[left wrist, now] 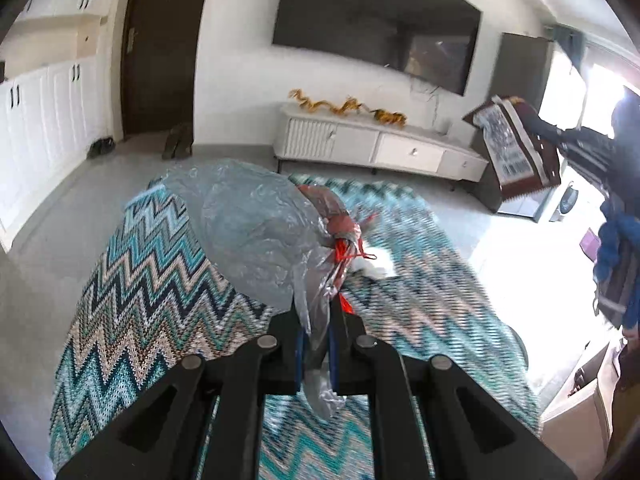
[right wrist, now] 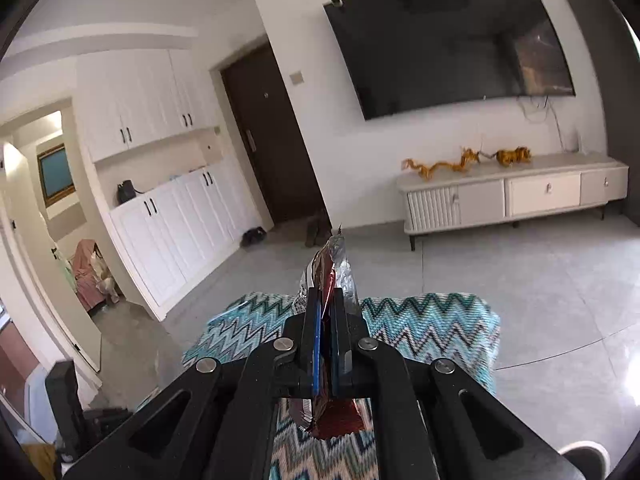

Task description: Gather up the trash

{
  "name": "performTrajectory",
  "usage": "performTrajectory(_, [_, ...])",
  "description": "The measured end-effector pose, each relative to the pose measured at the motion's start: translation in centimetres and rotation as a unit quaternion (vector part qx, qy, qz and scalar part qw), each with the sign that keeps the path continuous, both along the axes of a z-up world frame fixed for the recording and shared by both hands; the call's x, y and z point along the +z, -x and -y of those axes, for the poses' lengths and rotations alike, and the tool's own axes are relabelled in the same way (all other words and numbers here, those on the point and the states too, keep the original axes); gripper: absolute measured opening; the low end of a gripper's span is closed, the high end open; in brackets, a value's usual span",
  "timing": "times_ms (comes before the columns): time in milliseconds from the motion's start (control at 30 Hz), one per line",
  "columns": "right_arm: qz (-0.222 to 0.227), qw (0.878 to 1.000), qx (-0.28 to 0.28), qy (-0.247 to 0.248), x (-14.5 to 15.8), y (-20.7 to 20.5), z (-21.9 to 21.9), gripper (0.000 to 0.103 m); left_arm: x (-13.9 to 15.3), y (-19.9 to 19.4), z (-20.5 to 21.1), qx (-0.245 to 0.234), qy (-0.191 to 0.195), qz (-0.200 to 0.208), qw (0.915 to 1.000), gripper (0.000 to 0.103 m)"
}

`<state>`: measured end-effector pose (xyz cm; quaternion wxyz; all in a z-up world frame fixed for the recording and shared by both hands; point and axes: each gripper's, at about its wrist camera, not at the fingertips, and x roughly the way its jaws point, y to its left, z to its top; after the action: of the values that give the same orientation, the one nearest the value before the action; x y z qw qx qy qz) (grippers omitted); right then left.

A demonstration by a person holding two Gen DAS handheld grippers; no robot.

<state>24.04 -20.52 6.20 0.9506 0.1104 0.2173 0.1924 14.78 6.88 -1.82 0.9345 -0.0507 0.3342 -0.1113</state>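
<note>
Left gripper [left wrist: 316, 320] sits clamped on a clear plastic bag [left wrist: 256, 232]; right gripper [right wrist: 326, 312] is pinched tight on a dark red snack wrapper [right wrist: 330, 276].

Surface & room, near to far: directly under both sets of tongs is a zigzag rug [left wrist: 160, 280], teal/brown/cream, lying on a grey tile floor [right wrist: 520, 280]. Beyond the rug, ahead of the tongs, a white TV cabinet [right wrist: 512, 196] w/ a gold dragon ornament [right wrist: 464, 164] on top, a big dark TV [right wrist: 448, 44] on the wall above it. Left of that, a dark door [right wrist: 272, 136], then white cupboards [right wrist: 168, 200]; shoes [right wrist: 316, 232] on the floor by the door.

Bag: long axis runs fwd from the left jaws, puffed body ahead & left, gathered neck w/ red scraps [left wrist: 344, 224] just ahead of the tips; a tail end hangs behind the pads. A white scrap [left wrist: 376, 264] lies on the rug just right of the neck.

Wrapper: seen edge-on in the right view, long axis along the fingers, silver-lined tip pointing fwd & up, other end sticking out behind the pads. In the left view it shows far right, hanging flat from the other tongs, held by a person's arm [left wrist: 616, 240] in blue.
</note>
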Motion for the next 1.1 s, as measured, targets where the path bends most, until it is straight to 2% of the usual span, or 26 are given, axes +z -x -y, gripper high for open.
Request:
performTrajectory(200, [0.027, 0.999, -0.028, 0.002, 1.7, 8.0, 5.1, 0.004, 3.7, 2.7, 5.1, -0.048, -0.003, 0.025, 0.9985, 0.008])
performTrajectory(467, [0.026, 0.992, -0.121, -0.002, -0.3, 15.9, 15.6, 0.004, 4.3, 2.6, 14.2, -0.107, -0.014, 0.013, 0.9941, 0.008])
performTrajectory(633, [-0.007, 0.983, -0.183, -0.005, -3.7, 18.9, 22.0, 0.004, 3.2, 1.9, 21.0, -0.153, -0.027, -0.004, 0.9879, 0.008])
performTrajectory(800, [-0.050, 0.972, -0.229, -0.011, -8.3, 19.7, 27.1, 0.004, 1.4, 1.1, 29.2, -0.210, -0.044, -0.027, 0.9763, 0.008])
performTrajectory(967, [-0.093, 0.962, -0.253, -0.031, -13.6, 18.4, 30.9, 0.004, -2.0, 0.1, 36.3, -0.260, -0.065, -0.054, 0.9619, 0.008])
performTrajectory(1100, [-0.128, 0.953, -0.270, -0.050, -18.0, 17.6, 32.9, 0.004, -5.8, -1.4, 42.0, -0.290, -0.076, -0.093, 0.9493, 0.009])
